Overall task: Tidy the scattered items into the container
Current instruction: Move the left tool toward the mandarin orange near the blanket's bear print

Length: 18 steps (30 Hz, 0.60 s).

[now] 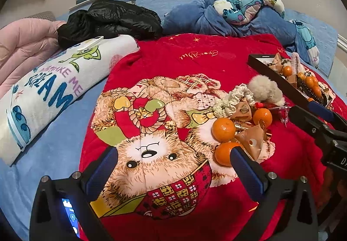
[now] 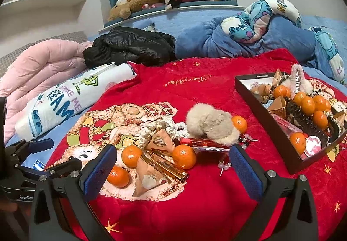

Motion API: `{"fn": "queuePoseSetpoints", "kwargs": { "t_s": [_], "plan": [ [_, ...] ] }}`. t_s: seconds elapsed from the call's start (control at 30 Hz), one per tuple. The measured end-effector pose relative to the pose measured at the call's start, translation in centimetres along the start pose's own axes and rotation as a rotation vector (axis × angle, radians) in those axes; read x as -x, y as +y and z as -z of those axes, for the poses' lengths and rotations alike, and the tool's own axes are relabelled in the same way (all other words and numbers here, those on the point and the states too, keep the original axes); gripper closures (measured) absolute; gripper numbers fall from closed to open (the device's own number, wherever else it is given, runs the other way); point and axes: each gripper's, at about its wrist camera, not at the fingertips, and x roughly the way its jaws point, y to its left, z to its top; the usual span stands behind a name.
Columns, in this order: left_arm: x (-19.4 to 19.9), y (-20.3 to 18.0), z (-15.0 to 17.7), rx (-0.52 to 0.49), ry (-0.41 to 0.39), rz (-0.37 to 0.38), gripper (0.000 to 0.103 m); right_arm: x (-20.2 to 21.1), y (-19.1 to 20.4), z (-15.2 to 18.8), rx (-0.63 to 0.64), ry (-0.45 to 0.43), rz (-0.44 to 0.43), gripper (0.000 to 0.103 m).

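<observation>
A black box (image 2: pixel 256 97) sits on the red blanket at the right, holding several tangerines, snack packets and hair clips; it also shows in the left wrist view (image 1: pixel 262 66). Scattered on the blanket lie tangerines (image 2: pixel 184 156) (image 1: pixel 223 129), triangular snack packets (image 2: pixel 147 178), a gold bar (image 2: pixel 167 164), a cream scrunchie (image 2: pixel 158 127), a fluffy beige scrunchie (image 2: pixel 210 125), a red pen (image 2: pixel 199 142) and bead earrings (image 2: pixel 224 166). My right gripper (image 2: pixel 172 172) is open and empty just before the pile. My left gripper (image 1: pixel 173 172) is open and empty, left of the pile.
A red bear-print blanket (image 1: pixel 173 67) covers the blue bed. A rolled white towel (image 1: pixel 54 87), pink quilt (image 1: pixel 23 45), black jacket (image 1: pixel 108 19) and blue bedding with a Stitch pillow (image 1: pixel 238 9) lie at the back. Plush toys line the headboard.
</observation>
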Motion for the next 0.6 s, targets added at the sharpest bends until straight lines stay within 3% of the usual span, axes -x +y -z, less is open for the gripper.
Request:
{"fn": "queuePoseSetpoints", "kwargs": {
  "t_s": [0.6],
  "plan": [
    [-2.1,-2.1,-0.3,-0.016,0.054,0.028,0.0,0.5,-1.2,-0.1,-0.059,-0.025,-0.003,0.0]
  ]
}}
